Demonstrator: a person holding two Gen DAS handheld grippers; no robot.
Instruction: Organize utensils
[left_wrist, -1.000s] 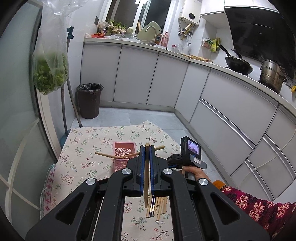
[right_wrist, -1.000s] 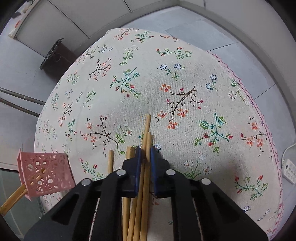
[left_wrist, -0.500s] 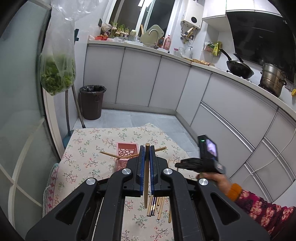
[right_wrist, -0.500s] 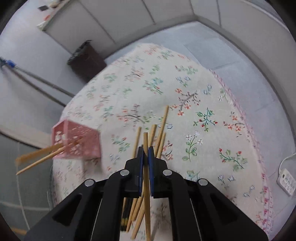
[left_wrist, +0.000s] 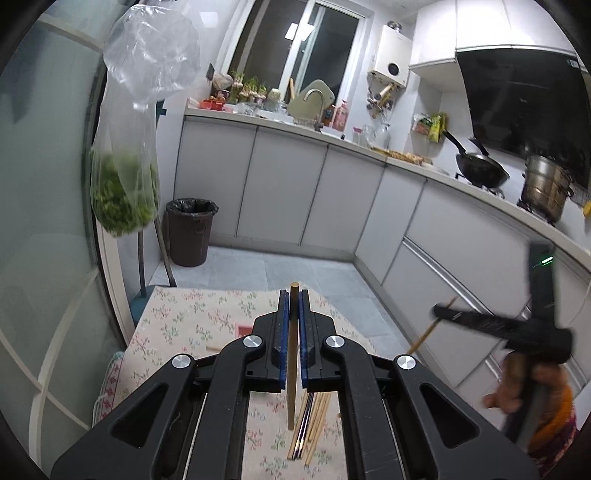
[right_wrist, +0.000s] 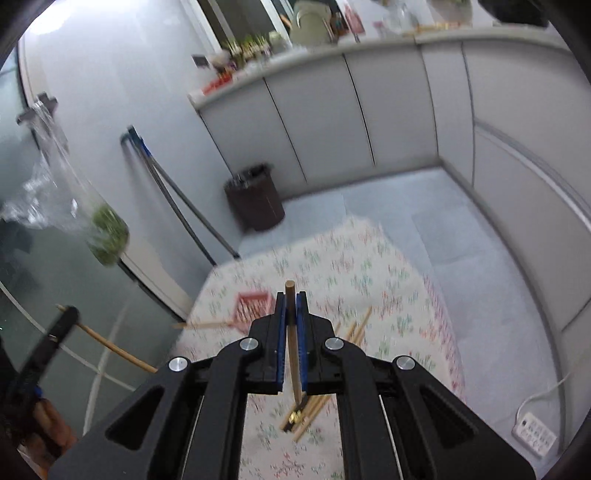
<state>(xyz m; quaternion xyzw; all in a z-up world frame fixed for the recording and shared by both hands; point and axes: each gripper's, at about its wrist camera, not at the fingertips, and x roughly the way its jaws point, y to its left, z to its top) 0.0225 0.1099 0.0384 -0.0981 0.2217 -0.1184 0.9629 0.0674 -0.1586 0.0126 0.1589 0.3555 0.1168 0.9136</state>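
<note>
Since the earlier frame the right gripper (right_wrist: 290, 295) has risen well clear of the desk (right_wrist: 388, 295), carrying one wooden chopstick (right_wrist: 293, 354) out of the loose bundle; the left gripper (left_wrist: 294, 295) has lifted only slightly. The right jaws are closed on that chopstick, which runs lengthwise between the blue pads with its blunt end just past the tips. The left jaws are likewise closed on a second wooden chopstick (left_wrist: 293, 350), held the same way. In the left wrist view the right gripper appears blurred at the far right, chopstick crossing its tips, a hand (left_wrist: 517, 387) with an orange cuff below it. The remaining chopsticks (right_wrist: 314, 402) lie bundled on the floral cloth. The pink perforated holder (right_wrist: 253, 304) lies tipped on the desk beyond them, chopsticks protruding from it toward the left. Beyond the desk: a dark waste bin (left_wrist: 190, 232) on the floor by the grey cabinets, and a hanging plastic bag of greens (left_wrist: 123, 173).
</note>
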